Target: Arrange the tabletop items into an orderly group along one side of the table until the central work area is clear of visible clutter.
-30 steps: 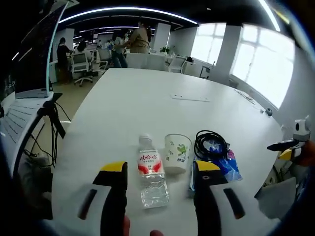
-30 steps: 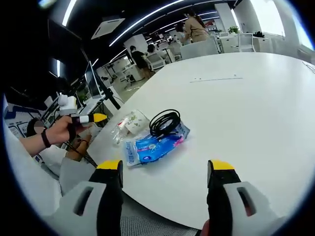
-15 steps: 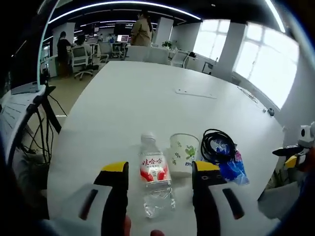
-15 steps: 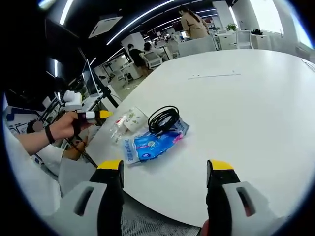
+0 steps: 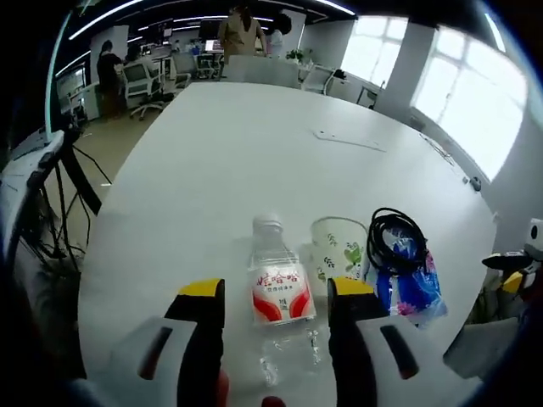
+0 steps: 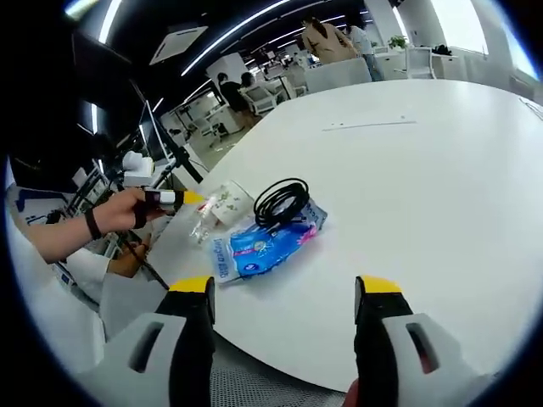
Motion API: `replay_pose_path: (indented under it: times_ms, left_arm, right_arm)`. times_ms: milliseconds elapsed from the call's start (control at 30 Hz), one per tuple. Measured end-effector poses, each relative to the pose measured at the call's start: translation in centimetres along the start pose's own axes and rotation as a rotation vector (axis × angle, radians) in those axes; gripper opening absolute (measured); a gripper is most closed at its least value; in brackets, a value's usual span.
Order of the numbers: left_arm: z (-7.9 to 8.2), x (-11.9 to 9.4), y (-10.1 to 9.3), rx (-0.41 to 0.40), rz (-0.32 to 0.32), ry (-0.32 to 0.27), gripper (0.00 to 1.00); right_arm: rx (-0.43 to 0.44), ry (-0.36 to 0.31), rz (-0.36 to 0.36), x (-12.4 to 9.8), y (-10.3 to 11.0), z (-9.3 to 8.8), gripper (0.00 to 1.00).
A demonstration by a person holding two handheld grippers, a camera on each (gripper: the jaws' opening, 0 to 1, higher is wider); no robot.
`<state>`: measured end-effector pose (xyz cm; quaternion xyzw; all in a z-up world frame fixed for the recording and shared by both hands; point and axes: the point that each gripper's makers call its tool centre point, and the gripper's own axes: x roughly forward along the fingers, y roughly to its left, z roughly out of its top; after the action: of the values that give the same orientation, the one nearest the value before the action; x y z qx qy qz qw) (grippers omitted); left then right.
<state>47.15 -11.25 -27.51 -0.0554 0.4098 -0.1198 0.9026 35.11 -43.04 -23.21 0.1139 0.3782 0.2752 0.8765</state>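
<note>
A clear water bottle (image 5: 278, 292) with a red and white label lies on the white table (image 5: 229, 161), cap pointing away. My left gripper (image 5: 276, 288) is open, its yellow-tipped jaws on either side of the bottle's label. Right of the bottle stands a paper cup (image 5: 338, 248) with a leaf print. Beyond it a black cable coil (image 5: 397, 237) rests on a blue packet (image 5: 409, 284). In the right gripper view the blue packet (image 6: 263, 244), cable coil (image 6: 282, 199), cup (image 6: 225, 203) and bottle (image 6: 204, 227) sit near the table's left edge. My right gripper (image 6: 284, 288) is open over bare table.
A thin flat strip (image 5: 348, 140) lies far across the table. A hand holds the left gripper (image 6: 161, 197) at the table's left edge. Tripod legs and cables (image 5: 59, 195) stand beside the table. Office chairs and people are in the background.
The left gripper has moved forward and down toward the bottle, which now lies between its jaw tips. The right gripper view has barely shifted.
</note>
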Motion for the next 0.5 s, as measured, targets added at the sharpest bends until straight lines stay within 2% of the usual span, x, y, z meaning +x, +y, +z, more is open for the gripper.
replay_pose_path:
  times_ms: [167,367,500]
  left_arm:
    - [-0.4,0.9,0.0,-0.028,0.008,0.034,0.47]
    - [-0.9,1.9,-0.3,-0.017,0.015,0.076,0.46]
    - [-1.7,2.5,0.0,-0.014,0.042,0.132,0.42]
  right_arm:
    - [0.01,-0.001,-0.007,0.1,-0.3,0.1,0.66]
    - [0.01,0.008,-0.011,0.2,-0.5,0.0,0.65]
    - [0.008,0.012,-0.011,0.3,-0.6,0.0,0.65]
